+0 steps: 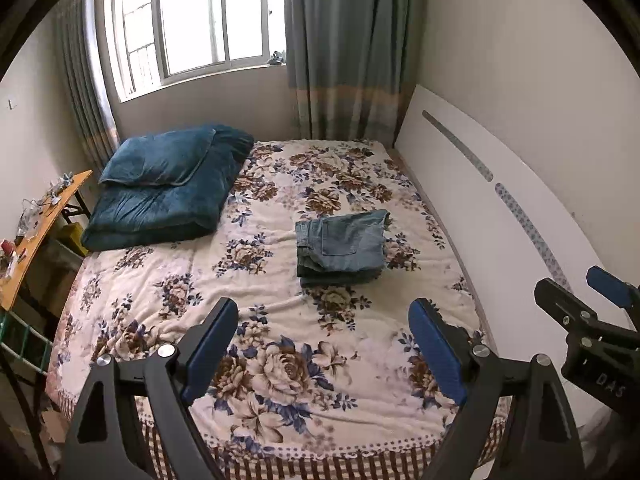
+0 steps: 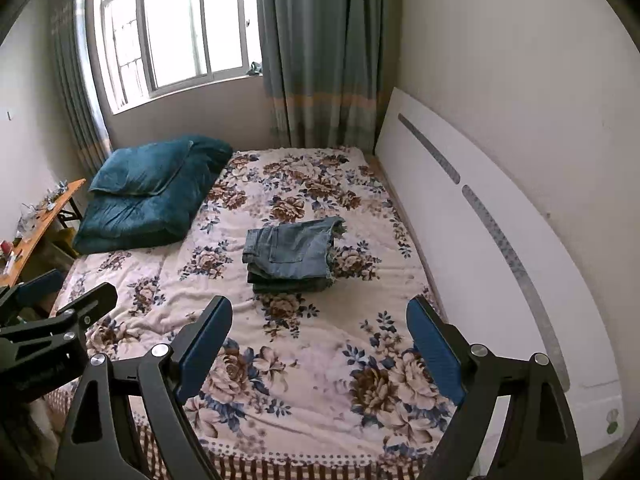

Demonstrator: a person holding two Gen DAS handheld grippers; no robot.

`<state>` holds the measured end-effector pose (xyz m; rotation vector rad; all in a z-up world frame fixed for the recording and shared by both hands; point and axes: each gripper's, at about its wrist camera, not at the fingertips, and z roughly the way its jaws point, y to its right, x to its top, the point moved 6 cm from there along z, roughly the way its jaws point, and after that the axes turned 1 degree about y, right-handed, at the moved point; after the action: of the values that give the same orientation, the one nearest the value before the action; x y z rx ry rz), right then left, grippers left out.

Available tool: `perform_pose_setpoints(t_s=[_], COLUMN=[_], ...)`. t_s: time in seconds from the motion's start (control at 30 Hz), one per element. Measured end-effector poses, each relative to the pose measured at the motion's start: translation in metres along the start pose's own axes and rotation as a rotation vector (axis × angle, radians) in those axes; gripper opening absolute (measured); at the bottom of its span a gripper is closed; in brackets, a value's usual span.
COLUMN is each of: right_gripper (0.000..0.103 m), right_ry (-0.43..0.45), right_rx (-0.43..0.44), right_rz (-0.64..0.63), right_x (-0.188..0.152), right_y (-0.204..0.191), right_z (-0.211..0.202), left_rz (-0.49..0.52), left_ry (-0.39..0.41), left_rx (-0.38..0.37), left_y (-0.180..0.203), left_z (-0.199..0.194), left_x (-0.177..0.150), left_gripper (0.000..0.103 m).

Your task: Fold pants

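while the folded jeans (image 1: 341, 246) lie stacked mid-bed on the floral blanket (image 1: 280, 360), the left gripper (image 1: 323, 344) and right gripper (image 2: 320, 344) hover near the bed's foot, both spread wide, holding nothing

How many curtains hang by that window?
2. One curtain hangs left of the window, by the side wall; the other curtain hangs right of it, behind the bed's far corner.
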<state>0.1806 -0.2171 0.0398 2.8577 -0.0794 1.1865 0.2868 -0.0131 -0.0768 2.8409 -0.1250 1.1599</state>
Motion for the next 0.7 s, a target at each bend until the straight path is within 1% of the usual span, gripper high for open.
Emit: perform_pose_setpoints(t_s=[0.03, 0.2, 0.27, 0.33, 0.37, 0.4, 0.47, 0.57, 0.7], right_gripper=[0.091, 0.091, 0.091, 0.096, 0.096, 0.096, 0.096, 0.097, 0.097], right_ry=[0.004, 0.002, -0.001, -0.005, -0.004, 0.003, 0.017, 0.03, 0.025], right_rx=[0.004, 0.014, 0.021, 0.029, 0.029, 0.026, 0.025, 0.01, -0.007], right_rz=[0.001, -0.001, 0.002, 0.015, 0.016, 0.017, 0.023, 0.024, 0.028], right_x=[-0.002, -0.011, -0.011, -0.011, -0.011, -0.01, -0.006, 0.001, 0.012], right_y=[0.0, 0.002, 0.004, 0.008, 0.009, 0.011, 0.014, 0.018, 0.022], right_z=[-0.01, -0.033, -0.032, -0.032, -0.032, -0.031, -0.024, -0.009, 0.024], left_rz=[-0.009, -0.022, -0.022, -0.02, -0.019, -0.02, -0.02, -0.012, -0.014], left_ry=[0.004, 0.015, 0.018, 0.017, 0.02, 0.02, 0.028, 0.042, 0.037], left_rx=[0.0, -0.001, -0.002, -0.003, 0.003, 0.01, 0.008, 0.027, 0.07], left_y=[0.0, 0.003, 0.006, 0.007, 0.007, 0.007, 0.008, 0.009, 0.008], left_z=[-0.004, -0.021, -0.024, -0.024, -0.022, -0.023, -0.021, -0.008, 0.017], left_x=[-0.001, -0.006, -0.008, -0.007, -0.007, -0.008, -0.005, 0.002, 0.009], left_gripper=[0.087, 0.087, 0.087, 0.087, 0.087, 0.092, 0.103, 0.103, 0.103])
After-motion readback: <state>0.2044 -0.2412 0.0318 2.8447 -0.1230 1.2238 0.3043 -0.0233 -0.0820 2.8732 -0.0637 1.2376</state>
